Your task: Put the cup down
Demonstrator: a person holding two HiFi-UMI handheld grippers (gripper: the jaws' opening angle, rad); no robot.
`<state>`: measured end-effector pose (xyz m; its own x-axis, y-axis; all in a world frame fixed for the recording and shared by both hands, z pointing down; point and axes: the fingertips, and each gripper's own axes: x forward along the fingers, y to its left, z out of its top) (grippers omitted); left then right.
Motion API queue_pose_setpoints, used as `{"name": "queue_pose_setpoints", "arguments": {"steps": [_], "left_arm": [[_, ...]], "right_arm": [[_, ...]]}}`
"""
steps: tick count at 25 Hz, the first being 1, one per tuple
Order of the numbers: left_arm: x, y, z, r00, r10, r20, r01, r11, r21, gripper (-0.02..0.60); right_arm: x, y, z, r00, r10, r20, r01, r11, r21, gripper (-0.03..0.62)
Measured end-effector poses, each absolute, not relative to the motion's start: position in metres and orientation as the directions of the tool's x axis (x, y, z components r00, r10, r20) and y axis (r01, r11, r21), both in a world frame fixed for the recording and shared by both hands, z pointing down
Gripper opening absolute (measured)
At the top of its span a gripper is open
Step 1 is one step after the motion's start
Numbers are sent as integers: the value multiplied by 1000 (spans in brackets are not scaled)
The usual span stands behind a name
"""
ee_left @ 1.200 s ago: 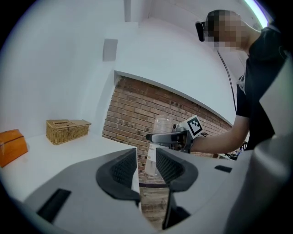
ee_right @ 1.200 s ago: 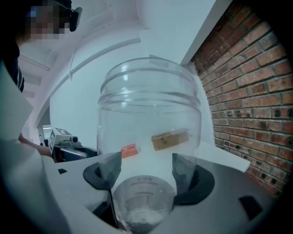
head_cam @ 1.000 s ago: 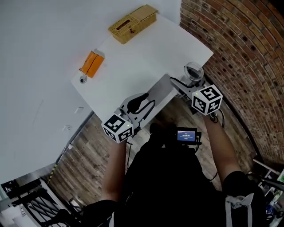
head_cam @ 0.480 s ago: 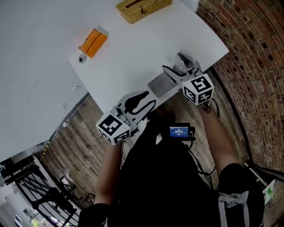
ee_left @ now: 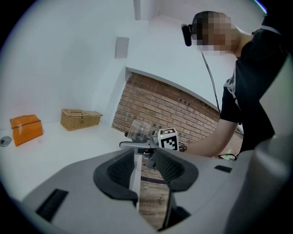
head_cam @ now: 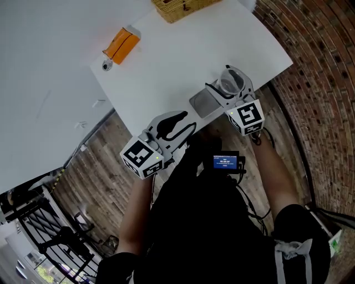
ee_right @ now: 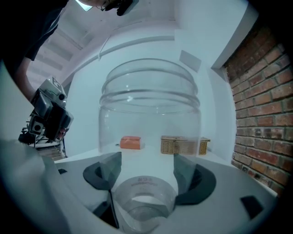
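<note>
A clear plastic cup (head_cam: pixel 230 82) stands upright between the fingers of my right gripper (head_cam: pixel 229 89), which is shut on it near its base. It hangs over the near right part of the white table (head_cam: pixel 183 61). In the right gripper view the cup (ee_right: pixel 151 119) fills the middle, with the right gripper (ee_right: pixel 147 171) closed round its lower part. From the left gripper view the cup (ee_left: pixel 138 131) shows a little above the tabletop. My left gripper (head_cam: pixel 176 125) rests at the table's near edge, open, with nothing between its fingers (ee_left: pixel 120 170).
An orange box (head_cam: pixel 120 45) with a small round thing (head_cam: pixel 106 65) beside it lies at the table's far left. A wicker basket (head_cam: pixel 183 6) sits at the far edge. A brick wall (head_cam: pixel 321 66) runs along the right, wooden floor (head_cam: pixel 100 183) below.
My right gripper has carried the cup from the table's right corner inward over the tabletop. The left gripper has stayed at the near edge.
</note>
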<state>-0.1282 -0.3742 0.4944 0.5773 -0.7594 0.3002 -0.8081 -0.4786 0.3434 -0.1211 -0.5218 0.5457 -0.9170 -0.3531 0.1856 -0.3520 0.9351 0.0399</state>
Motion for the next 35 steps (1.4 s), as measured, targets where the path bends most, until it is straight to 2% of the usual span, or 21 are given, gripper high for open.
{"name": "queue_pose_setpoints", "arguments": {"steps": [9,10,12,14,28,35], "left_arm": [[-124,-371,494,579,-760,293,-806,-483,341,140],[-124,-371,494,579,-762,291,-807,-483,341,140],[-123,-371,492,579,-763,287,-806,-484,340,140],[-123,-370,492,577,-765,287,-808,-482,339,140],[-143,-370,496,554,-785,279,-822,-461,333,140],[-149,-376,491,565,-787,247,-814,-480,328,140]], "right_arm": [[-127,-525,548,-915,-359,184,-357,933,48,365],[-127,-525,549,-915,-359,187,-356,933,49,374],[-125,-525,553,-914,-356,193,-356,934,36,454],[-122,-525,557,-913,-354,203,-358,934,21,477],[-72,-503,569,-883,-365,295,-397,917,-52,477],[-29,-504,538,-859,-444,256,-488,861,-145,476]]}}
